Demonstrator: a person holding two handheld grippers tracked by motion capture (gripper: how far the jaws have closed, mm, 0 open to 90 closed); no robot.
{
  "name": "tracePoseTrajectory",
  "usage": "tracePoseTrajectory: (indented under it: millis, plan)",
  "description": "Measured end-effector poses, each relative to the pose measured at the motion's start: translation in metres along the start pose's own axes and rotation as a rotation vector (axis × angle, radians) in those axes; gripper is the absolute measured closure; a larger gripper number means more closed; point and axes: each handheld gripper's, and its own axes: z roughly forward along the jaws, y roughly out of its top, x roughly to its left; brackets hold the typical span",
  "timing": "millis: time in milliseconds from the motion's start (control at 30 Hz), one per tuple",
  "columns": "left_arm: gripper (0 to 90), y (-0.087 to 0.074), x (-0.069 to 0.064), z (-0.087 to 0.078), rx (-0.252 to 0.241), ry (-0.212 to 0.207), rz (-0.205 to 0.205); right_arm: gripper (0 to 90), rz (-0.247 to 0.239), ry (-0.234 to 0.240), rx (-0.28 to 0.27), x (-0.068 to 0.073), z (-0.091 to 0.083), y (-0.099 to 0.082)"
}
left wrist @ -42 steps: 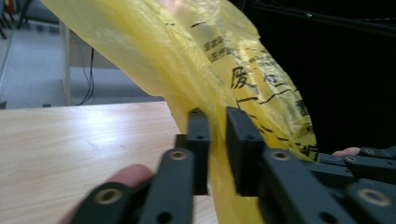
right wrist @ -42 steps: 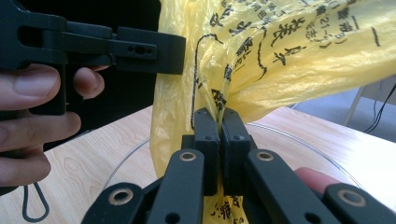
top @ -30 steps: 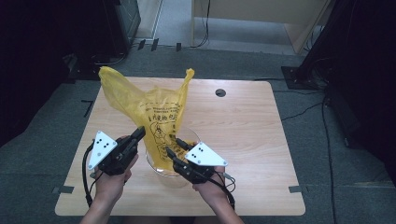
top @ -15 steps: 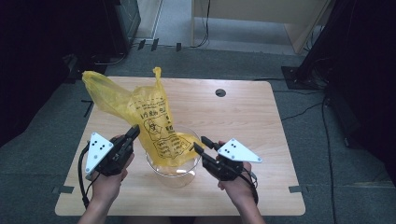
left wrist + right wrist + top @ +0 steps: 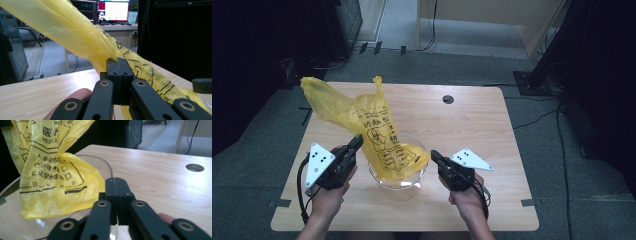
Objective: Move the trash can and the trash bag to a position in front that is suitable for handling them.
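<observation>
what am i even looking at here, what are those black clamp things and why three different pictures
A person sits at a wooden table and holds a hand-operated two-jaw clamp in each hand. The high view looks down from above. The other two pictures come from small cameras riding on each clamp, looking along its black jaws.

On the table stands a clear glass bowl, with a yellow plastic bag printed with black text draped into it.

The left gripper is shut on the bag; its own view shows yellow film pinched between the closed jaws. The right gripper has just been closing and is now shut with nothing between the jaws; the bag hangs beside it, apart.
</observation>
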Motion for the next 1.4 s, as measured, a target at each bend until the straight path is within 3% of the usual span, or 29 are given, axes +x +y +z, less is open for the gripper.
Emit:
tracePoseTrajectory:
  millis: [333, 433, 633, 667, 733, 767, 867, 967, 1000, 1133, 1400]
  plan:
    - [90.0, -0.003, -0.007, 0.002, 0.013, -0.023, 0.020, 90.0, -0.073, 0.021, 0.015, 0.020, 0.010, -0.002]
    - [90.0, -0.005, -0.009, 0.002, 0.018, -0.029, 0.027, 81.4, -0.055, 0.038, -0.006, 0.017, 0.008, -0.001]
    - [89.9, -0.022, -0.021, -0.003, 0.049, -0.103, 0.038, 72.8, -0.050, 0.046, -0.030, 0.013, 0.000, -0.002]
    - [88.0, -0.024, -0.023, -0.004, 0.053, -0.128, 0.038, 71.0, -0.050, 0.047, -0.030, 0.011, 0.000, -0.002]
    - [74.0, -0.030, -0.025, -0.009, 0.044, -0.188, 0.028, 68.8, -0.043, 0.048, -0.028, 0.010, -0.001, -0.002]
    - [65.2, -0.032, -0.027, -0.011, 0.038, -0.197, 0.024, 67.4, -0.043, 0.050, -0.029, 0.009, -0.001, -0.003]
    - [43.7, -0.035, -0.027, -0.014, 0.034, -0.188, 0.003, 63.8, -0.042, 0.056, -0.021, 0.009, -0.001, -0.003]
    - [33.9, -0.032, -0.026, -0.016, 0.028, -0.162, 0.001, 63.1, -0.041, 0.059, -0.021, 0.009, -0.001, -0.003]
    - [30.8, -0.027, -0.024, -0.017, 0.013, -0.137, -0.018, 62.9, -0.038, 0.062, -0.024, 0.009, -0.001, -0.003]
    - [29.1, -0.020, -0.020, -0.021, -0.022, -0.112, -0.050, 62.7, -0.035, 0.062, -0.030, 0.009, -0.003, -0.002]
    - [30.7, -0.011, -0.010, -0.034, -0.069, -0.072, -0.052, 62.4, -0.027, 0.055, -0.043, 0.006, -0.006, 0.002]
